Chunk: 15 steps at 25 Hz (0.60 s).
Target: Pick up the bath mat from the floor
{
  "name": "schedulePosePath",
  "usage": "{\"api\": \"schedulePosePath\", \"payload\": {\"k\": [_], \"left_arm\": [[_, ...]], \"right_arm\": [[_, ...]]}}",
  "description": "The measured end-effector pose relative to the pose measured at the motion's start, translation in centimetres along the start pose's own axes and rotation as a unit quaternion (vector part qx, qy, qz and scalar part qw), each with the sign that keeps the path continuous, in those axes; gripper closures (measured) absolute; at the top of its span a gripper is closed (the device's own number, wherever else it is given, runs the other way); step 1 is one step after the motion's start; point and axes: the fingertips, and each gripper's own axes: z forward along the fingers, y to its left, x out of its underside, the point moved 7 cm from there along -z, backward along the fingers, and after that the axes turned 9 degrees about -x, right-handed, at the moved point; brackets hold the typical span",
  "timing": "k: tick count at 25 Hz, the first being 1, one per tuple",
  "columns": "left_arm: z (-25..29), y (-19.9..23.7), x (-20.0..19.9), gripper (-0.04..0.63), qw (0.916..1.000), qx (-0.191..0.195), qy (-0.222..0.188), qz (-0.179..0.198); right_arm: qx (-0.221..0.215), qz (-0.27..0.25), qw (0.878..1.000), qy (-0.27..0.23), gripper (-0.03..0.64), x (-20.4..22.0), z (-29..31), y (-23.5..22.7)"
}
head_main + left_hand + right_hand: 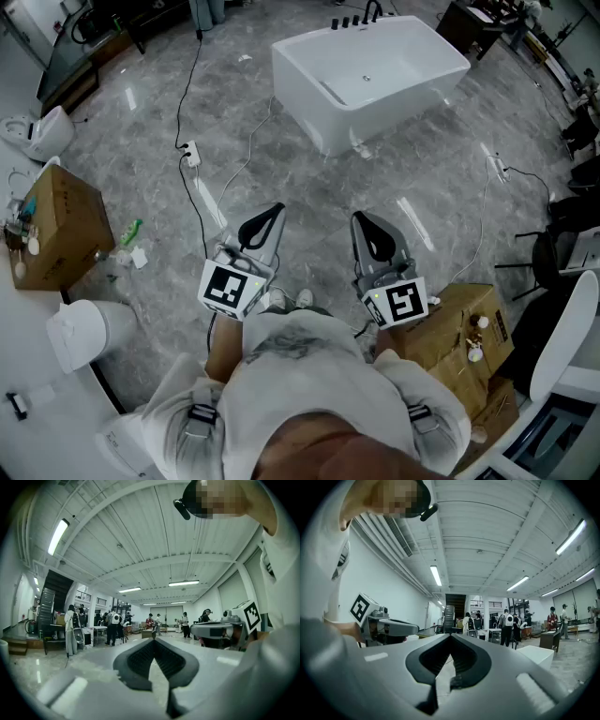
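Observation:
No bath mat shows in any view. In the head view my left gripper point(277, 208) and right gripper point(359, 217) are held side by side at waist height, pointing forward over the grey marble floor point(300, 178). Both are shut, tips meeting, with nothing between them. The left gripper view looks level across the hall over the shut left gripper point(153, 639), and the right gripper point(220, 630) shows at its right. In the right gripper view the right gripper point(450, 634) is shut and empty, with the left gripper point(386, 627) at the left.
A white bathtub point(366, 80) stands ahead. A cardboard box point(56, 225), a toilet point(37, 131) and a white bin point(84, 333) are at the left. More boxes point(464, 337) sit at the right. A power strip point(190, 155) and cables lie on the floor. People point(112, 625) stand far off.

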Motion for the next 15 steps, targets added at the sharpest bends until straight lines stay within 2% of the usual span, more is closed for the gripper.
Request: {"api": "schedulePosePath", "payload": {"k": [7, 15], "left_arm": [[0.9, -1.3, 0.0, 0.592, 0.9999, -0.01, 0.0, 0.003], [4.1, -1.1, 0.4, 0.592, 0.9999, -0.002, 0.008, 0.009]], "right_arm": [[-0.002, -0.01, 1.0, 0.0, 0.615, 0.3, -0.5, -1.4], [-0.004, -0.012, 1.0, 0.005, 0.615, 0.8, 0.7, -3.8]]}}
